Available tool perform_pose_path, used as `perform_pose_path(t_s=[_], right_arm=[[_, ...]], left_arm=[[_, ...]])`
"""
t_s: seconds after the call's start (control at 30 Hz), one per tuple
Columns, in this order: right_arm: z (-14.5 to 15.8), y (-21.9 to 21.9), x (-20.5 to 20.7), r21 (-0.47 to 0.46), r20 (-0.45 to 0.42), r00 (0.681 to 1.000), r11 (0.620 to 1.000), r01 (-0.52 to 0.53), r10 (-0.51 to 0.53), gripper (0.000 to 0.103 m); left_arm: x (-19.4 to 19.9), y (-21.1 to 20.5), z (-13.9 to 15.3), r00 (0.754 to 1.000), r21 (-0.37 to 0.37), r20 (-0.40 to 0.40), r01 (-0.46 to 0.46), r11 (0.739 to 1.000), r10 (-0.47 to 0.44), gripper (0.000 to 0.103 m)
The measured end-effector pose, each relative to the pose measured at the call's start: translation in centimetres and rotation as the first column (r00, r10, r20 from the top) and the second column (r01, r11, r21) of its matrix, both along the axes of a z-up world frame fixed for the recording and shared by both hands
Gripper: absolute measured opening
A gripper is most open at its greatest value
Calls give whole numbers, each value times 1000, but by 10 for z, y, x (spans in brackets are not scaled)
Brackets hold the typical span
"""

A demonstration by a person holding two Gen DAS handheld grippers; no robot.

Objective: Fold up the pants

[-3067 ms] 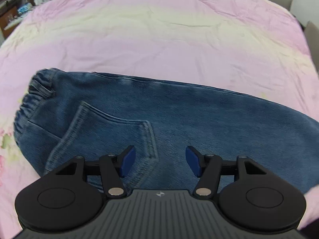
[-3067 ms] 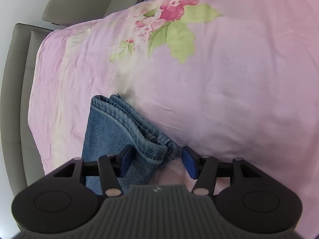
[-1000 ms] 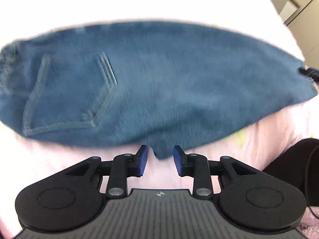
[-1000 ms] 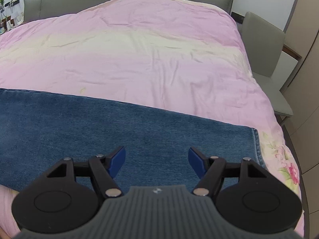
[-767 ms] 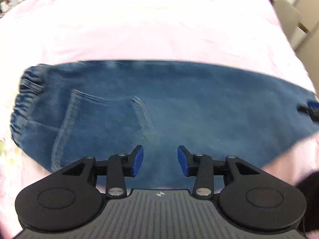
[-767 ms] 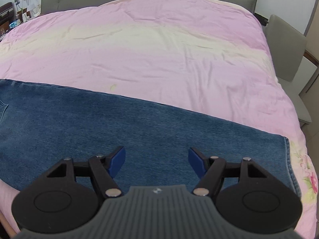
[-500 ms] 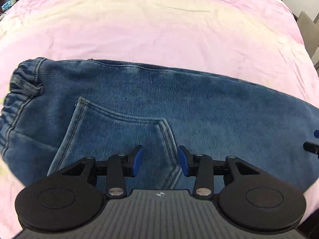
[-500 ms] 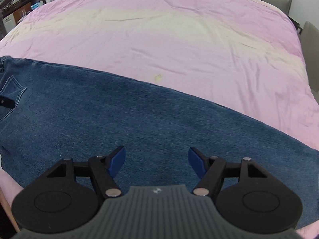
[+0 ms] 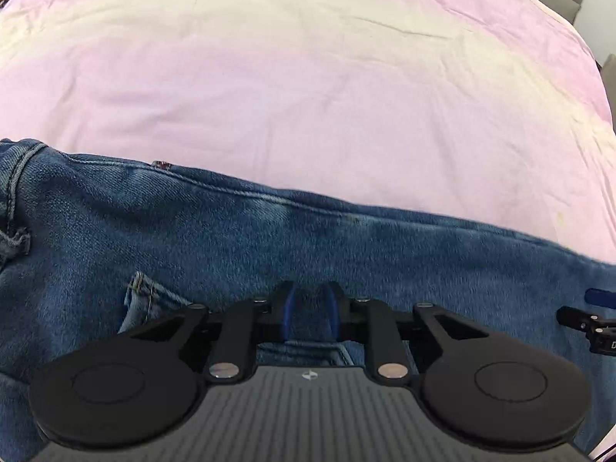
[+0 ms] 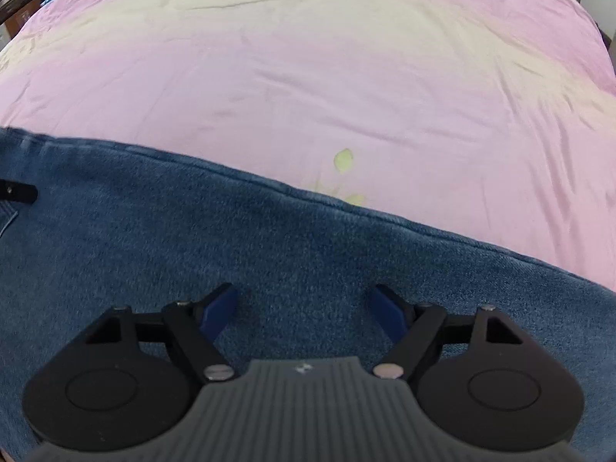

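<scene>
The blue jeans (image 9: 269, 246) lie flat across a pink bed cover, folded lengthwise, with the waistband at the far left and a back pocket (image 9: 154, 300) under my left gripper. My left gripper (image 9: 310, 313) sits low over the denim by the pocket, its jaws nearly closed with a narrow gap; whether cloth is pinched is unclear. In the right wrist view the jeans (image 10: 231, 238) fill the lower half. My right gripper (image 10: 304, 308) hovers open over the leg. Its tip shows in the left wrist view (image 9: 589, 315).
The pink and pale yellow bed cover (image 9: 308, 77) stretches beyond the jeans in both views (image 10: 308, 57). A small green leaf print (image 10: 342, 161) lies by the jeans' far edge. Grey headboard and furniture show at the top corners.
Both grippers have dropped closer to the jeans and moved along them. The left jaws have narrowed from a wider gap to nearly closed. The right jaws stay open.
</scene>
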State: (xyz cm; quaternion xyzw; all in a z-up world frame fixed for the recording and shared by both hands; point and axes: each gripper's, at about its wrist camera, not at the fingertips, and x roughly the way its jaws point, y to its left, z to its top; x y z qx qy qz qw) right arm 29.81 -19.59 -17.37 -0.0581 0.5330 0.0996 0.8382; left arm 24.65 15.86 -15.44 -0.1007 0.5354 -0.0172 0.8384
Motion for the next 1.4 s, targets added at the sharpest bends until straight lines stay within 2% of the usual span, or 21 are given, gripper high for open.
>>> perform_pose_path(t_s=[0.13,0.27,0.33,0.37,0.43,0.57,0.73,0.77,0.87,0.97,1.07,1.2,1.27,1.4], right_arm=[[-7,5,18,5,-24,999,1000,30,-30,81],[-5,4,24,16,-38,998,999,40,-39,81],[2,2,20,21,-26,999,999,31,-30,79],[7,0,15,21,-16,1000,1000,23,-23,75],[17,-11,-1,42,3,1000,999,10,-11,72],[39,-59,-30,70,39,997,996,62,-65,72],[60,-161,-78,95,43,966,963,252,-257,71],[65,-183,-87,105,37,953,950,295,-300,68],[79,-243,-114,135,29,903,897,421,-429,66],[90,-305,-140,173,13,832,821,544,-554,64],[89,-354,-167,224,-15,759,738,637,-651,63],[75,-402,-193,309,-90,677,625,717,-731,58],[59,-416,-195,350,-130,648,577,738,-750,54],[29,-434,-188,426,-190,610,495,757,-769,53]], left_arm=[[17,6,-2,999,-32,-21,-35,999,34,19],[22,3,2,999,-4,-27,-35,999,35,17],[17,2,11,999,8,-17,-27,1000,27,17],[12,-3,17,1000,19,-7,-15,1000,15,18],[-2,-9,31,1000,48,6,28,998,-28,24],[-43,-25,63,990,74,39,133,988,-136,26],[-77,-55,88,974,41,69,211,977,-214,27],[-81,-62,90,973,35,69,219,975,-221,27],[-82,-87,86,961,9,78,267,964,-267,27],[-87,-121,86,942,1,85,326,945,-325,27],[-91,-161,84,925,-23,91,373,927,-370,27],[-90,-216,69,886,-56,104,459,887,-452,27],[-89,-243,62,866,-72,105,498,864,-490,27],[-91,-294,43,830,-110,90,558,823,-551,27]])
